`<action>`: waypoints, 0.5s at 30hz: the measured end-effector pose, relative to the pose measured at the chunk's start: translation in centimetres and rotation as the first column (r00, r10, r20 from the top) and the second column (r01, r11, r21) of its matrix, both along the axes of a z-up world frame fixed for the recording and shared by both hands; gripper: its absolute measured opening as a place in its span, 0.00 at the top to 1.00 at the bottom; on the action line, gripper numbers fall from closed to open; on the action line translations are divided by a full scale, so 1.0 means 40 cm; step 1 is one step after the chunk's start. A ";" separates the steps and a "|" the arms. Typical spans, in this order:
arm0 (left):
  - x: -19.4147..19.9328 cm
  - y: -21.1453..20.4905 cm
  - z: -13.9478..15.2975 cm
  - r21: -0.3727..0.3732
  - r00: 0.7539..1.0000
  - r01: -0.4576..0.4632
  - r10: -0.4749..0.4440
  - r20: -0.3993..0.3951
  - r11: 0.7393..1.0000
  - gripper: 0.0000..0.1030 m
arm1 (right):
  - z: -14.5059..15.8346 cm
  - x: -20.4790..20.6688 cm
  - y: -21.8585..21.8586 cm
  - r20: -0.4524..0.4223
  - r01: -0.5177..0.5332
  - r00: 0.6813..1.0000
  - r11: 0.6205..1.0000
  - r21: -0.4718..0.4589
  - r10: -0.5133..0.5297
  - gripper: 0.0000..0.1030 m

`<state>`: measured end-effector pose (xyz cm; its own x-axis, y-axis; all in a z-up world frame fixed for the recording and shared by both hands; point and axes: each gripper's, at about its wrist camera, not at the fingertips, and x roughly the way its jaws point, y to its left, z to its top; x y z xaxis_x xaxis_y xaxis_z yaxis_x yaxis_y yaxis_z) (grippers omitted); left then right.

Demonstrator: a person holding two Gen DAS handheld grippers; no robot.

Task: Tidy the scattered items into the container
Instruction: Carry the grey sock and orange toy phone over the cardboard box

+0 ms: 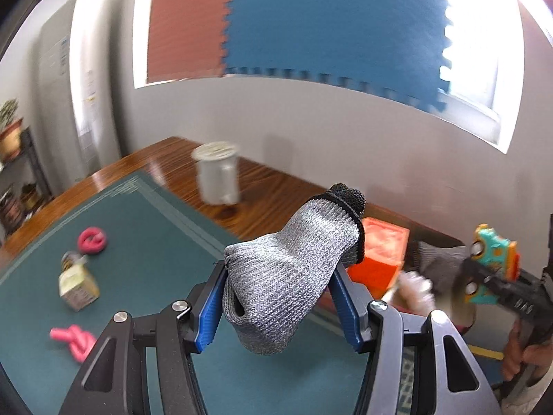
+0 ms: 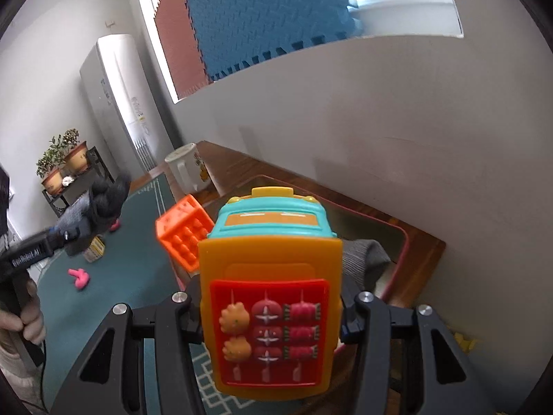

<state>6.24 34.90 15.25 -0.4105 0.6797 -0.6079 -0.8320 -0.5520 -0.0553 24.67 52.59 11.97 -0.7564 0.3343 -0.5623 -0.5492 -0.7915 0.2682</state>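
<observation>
With our left gripper (image 1: 280, 297) clamped on a grey knitted glove (image 1: 287, 276) and our right gripper (image 2: 273, 314) on an orange-and-teal plastic toy cart (image 2: 271, 297), we judge both mid-carry, next needing release over the red-rimmed tray (image 2: 404, 242).

I'm in a home living room: a tall standing air conditioner (image 2: 119, 103) in the corner, potted plants (image 2: 64, 159) on a dark shelf (image 2: 74, 186), and a window (image 1: 477, 79) behind foam mats (image 1: 328, 24)

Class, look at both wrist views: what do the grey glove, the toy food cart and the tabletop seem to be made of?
Grey glove, held in the left gripper: knitted fabric, matt; stitch rows show, with a black cuff.
Toy food cart, held in the right gripper: moulded plastic, smooth, slightly glossy, in bright solid colours.
Tabletop: probably varnished wood or a wood-look veneer; grain lines and shiny reflections.
</observation>
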 end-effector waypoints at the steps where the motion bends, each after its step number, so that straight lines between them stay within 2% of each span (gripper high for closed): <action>1: 0.009 0.020 0.006 0.000 1.000 0.013 -0.013 -0.005 1.000 0.43 | -0.004 0.001 0.003 0.000 0.000 1.000 1.000 -0.005 0.000 0.45; 8: 0.063 0.181 0.041 0.000 0.993 0.113 -0.113 -0.043 0.994 0.43 | -0.026 0.016 0.025 -0.002 -0.006 1.000 1.000 -0.004 0.006 0.46; 13: 0.076 0.285 0.034 -0.018 0.987 0.156 -0.157 -0.035 0.988 0.42 | -0.036 0.009 0.030 -0.002 -0.021 1.000 1.000 -0.006 0.021 0.46; 15: 0.079 0.317 0.023 -0.036 0.985 0.168 -0.169 -0.029 0.985 0.39 | -0.039 0.010 0.032 -0.003 -0.025 1.000 1.000 -0.009 0.025 0.46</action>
<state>9.41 47.60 16.18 -0.3117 0.7204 -0.6196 -0.9143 -0.4050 -0.0110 25.07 53.85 10.40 -0.7662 0.3099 -0.5629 -0.5282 -0.8027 0.2771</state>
